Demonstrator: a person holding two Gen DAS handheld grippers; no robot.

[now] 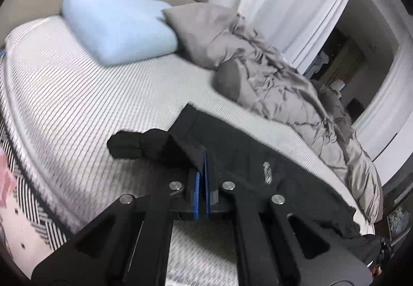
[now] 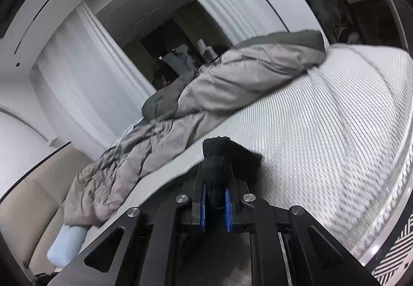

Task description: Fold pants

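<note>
Black pants [image 1: 258, 164] lie stretched over the striped white mattress [image 1: 77, 95], running to the lower right, with a small white logo on them. My left gripper [image 1: 202, 157] is shut on an edge of the pants near the waistband, just above the bed. In the right wrist view my right gripper [image 2: 216, 169] is shut on a bunched black end of the pants [image 2: 222, 151], held above the mattress [image 2: 322, 118].
A light blue pillow [image 1: 116, 28] and a grey pillow [image 1: 204, 30] lie by the beige headboard. A crumpled grey duvet [image 1: 296, 97] runs along the far side of the bed; it also shows in the right wrist view [image 2: 206, 95]. White curtains hang beyond. A patterned rug [image 1: 23, 208] lies beside the bed.
</note>
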